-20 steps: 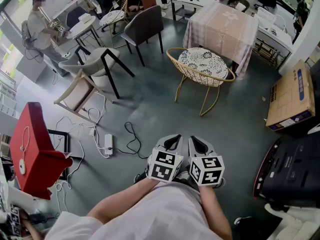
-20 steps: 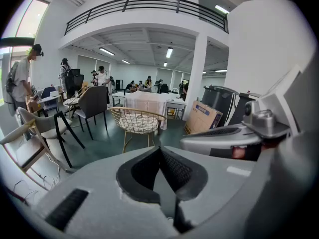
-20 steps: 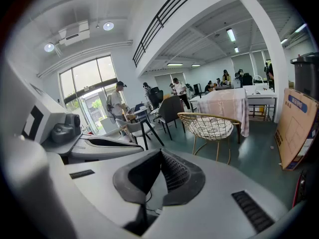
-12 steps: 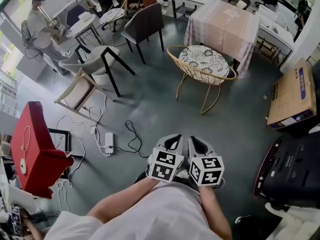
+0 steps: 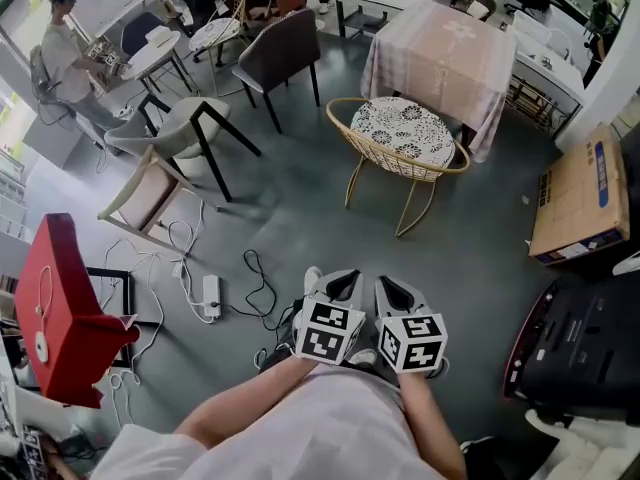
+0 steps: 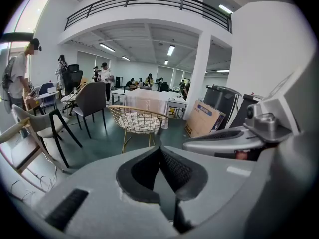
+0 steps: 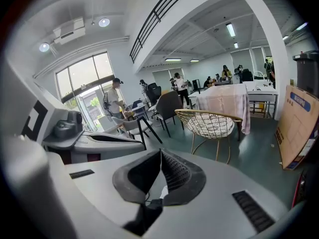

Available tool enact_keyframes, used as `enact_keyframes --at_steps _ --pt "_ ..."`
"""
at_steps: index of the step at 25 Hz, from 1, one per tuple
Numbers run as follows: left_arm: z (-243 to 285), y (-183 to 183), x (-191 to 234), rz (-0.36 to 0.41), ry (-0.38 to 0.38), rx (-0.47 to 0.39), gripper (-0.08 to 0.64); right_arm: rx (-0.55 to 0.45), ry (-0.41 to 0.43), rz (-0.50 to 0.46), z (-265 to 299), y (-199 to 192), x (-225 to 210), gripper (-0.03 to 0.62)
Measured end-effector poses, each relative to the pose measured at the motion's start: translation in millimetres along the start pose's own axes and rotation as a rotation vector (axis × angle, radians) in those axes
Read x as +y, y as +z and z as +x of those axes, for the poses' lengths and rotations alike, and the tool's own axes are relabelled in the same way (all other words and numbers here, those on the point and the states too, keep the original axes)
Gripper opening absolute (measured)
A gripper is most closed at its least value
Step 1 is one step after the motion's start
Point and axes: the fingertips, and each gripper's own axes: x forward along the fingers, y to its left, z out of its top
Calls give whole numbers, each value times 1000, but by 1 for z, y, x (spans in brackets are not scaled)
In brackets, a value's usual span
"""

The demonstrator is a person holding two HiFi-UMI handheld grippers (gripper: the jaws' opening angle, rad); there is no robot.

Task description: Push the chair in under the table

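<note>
A gold wire chair [image 5: 400, 133] with a patterned cushion stands a little out from the table [image 5: 445, 53], which has a pink cloth over it. Both also show ahead in the left gripper view, the chair [image 6: 137, 121] before the table [image 6: 147, 99], and in the right gripper view as chair [image 7: 212, 123] and table [image 7: 227, 99]. My left gripper [image 5: 343, 282] and right gripper [image 5: 393, 288] are held side by side near my body, well short of the chair. Both are shut with nothing between the jaws, as seen on the left gripper [image 6: 160, 149] and the right gripper [image 7: 160, 153].
A power strip [image 5: 211, 294] with loose cables lies on the floor at my left, near a red stand [image 5: 60, 308]. A cardboard box [image 5: 580, 196] and a black machine [image 5: 580, 343] are at the right. Grey chairs [image 5: 190, 123] and a wooden chair [image 5: 145, 193] stand at the far left.
The view has shifted slightly, and a white shoe tip now shows beside the left gripper. Both grippers stay shut and side by side.
</note>
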Motion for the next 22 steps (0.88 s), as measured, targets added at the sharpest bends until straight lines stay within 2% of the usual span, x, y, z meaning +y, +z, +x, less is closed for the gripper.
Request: enact_keyframes --at_steps 11,22 --pt "48 39 67 -1 -51 20 6 33 -43 8 79 39 -9 6" --pt "93 77 118 0 -160 63 6 64 -140 21 139 81 -22 6"
